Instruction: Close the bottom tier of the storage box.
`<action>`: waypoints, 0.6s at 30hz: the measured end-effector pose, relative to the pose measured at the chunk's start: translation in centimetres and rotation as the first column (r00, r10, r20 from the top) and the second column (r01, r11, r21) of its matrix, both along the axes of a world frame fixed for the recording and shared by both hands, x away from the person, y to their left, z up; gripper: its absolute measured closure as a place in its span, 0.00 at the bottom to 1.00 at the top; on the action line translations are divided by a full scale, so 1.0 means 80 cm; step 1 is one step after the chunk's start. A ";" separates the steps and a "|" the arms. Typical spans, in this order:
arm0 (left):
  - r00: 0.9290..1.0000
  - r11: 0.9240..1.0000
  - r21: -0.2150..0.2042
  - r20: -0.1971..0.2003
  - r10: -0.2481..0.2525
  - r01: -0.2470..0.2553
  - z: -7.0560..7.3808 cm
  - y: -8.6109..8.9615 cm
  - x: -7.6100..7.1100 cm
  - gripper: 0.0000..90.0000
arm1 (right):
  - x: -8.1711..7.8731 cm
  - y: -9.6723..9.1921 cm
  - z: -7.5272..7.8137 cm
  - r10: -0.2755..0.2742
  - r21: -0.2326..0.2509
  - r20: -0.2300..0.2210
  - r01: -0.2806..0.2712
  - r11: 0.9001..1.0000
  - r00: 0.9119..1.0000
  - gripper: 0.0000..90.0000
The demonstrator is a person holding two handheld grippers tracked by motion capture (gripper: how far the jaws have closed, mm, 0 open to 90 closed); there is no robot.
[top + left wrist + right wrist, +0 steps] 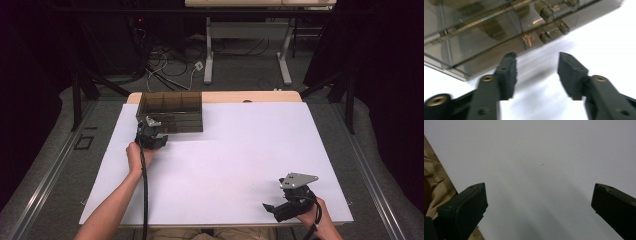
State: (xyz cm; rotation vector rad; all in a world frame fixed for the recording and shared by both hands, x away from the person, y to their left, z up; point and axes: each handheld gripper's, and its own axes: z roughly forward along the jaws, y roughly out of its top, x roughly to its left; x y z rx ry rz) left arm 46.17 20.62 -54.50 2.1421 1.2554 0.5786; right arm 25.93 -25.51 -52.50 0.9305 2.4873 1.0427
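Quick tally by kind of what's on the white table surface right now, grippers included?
Smoky transparent compartment box: 1
Handheld grippers: 2, the left gripper by the box's near edge and the right gripper at the near right of the white table
Total: 3

I see smoky transparent plastic compartment box (172, 111) at far left of white table (240, 165); left gripper (150, 134) just before it; right gripper (280, 205) near right edge.

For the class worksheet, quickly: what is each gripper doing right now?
Left gripper: open, holding nothing, just short of the smoky box.
Right gripper: open wide, empty, over the white tabletop.
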 end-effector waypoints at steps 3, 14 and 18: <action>1.000 1.000 -0.005 -0.011 -0.006 0.006 0.000 0.001 -0.005 0.43 | 0.000 0.000 0.000 0.000 0.000 0.000 0.000 1.000 1.000 0.00; 0.996 0.997 0.009 -0.044 -0.073 0.074 0.009 0.003 -0.030 0.18 | 0.000 0.000 0.000 -0.001 0.000 0.000 0.001 1.000 1.000 0.00; 0.994 0.995 0.013 -0.048 -0.096 0.097 0.011 -0.001 -0.040 0.09 | 0.000 0.000 0.000 -0.002 -0.001 0.000 0.002 1.000 1.000 0.00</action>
